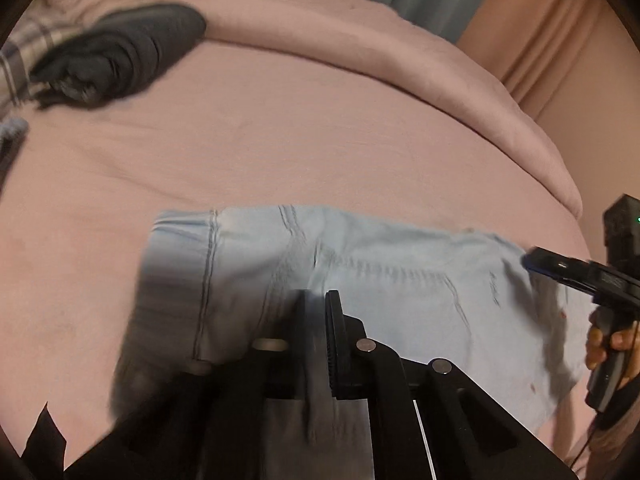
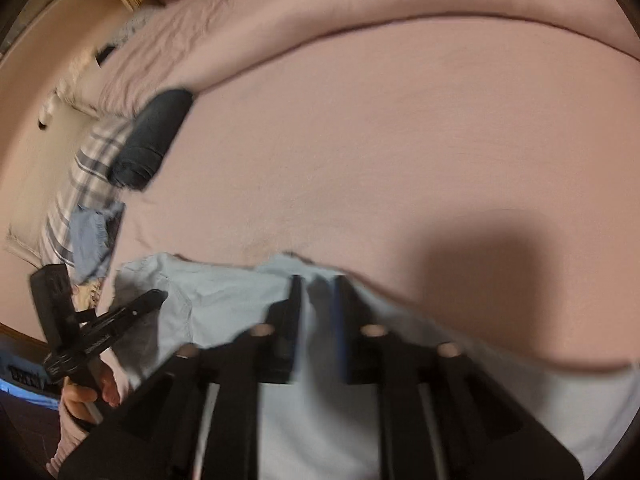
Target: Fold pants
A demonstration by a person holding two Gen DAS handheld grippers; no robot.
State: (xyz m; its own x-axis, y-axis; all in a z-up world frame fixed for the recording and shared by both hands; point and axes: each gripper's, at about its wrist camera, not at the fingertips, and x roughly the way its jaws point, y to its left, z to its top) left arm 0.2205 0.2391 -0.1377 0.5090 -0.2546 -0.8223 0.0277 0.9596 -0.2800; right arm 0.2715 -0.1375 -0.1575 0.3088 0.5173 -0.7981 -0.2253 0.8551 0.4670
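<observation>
Jeans: light blue jeans point(image 1: 360, 276) lie on the pink bed sheet point(image 1: 280, 140), spread across beneath and ahead of both tongs.
Left tongs: left tongs point(image 1: 318, 320) nearly closed, denim pinched between the pads; picture blurred.
Right tongs: right tongs point(image 2: 318, 300) parted, jaws standing apart over the denim, pads not pressing it.
Hands: a hand point(image 1: 608, 344) holds the right tongs' handle.
Beyond the tongs: dark folded garment point(image 2: 154, 136) well apart, far left, beside plaid cloth point(image 2: 86, 176).
Far edge: rolled pink duvet point(image 1: 400, 40).
</observation>
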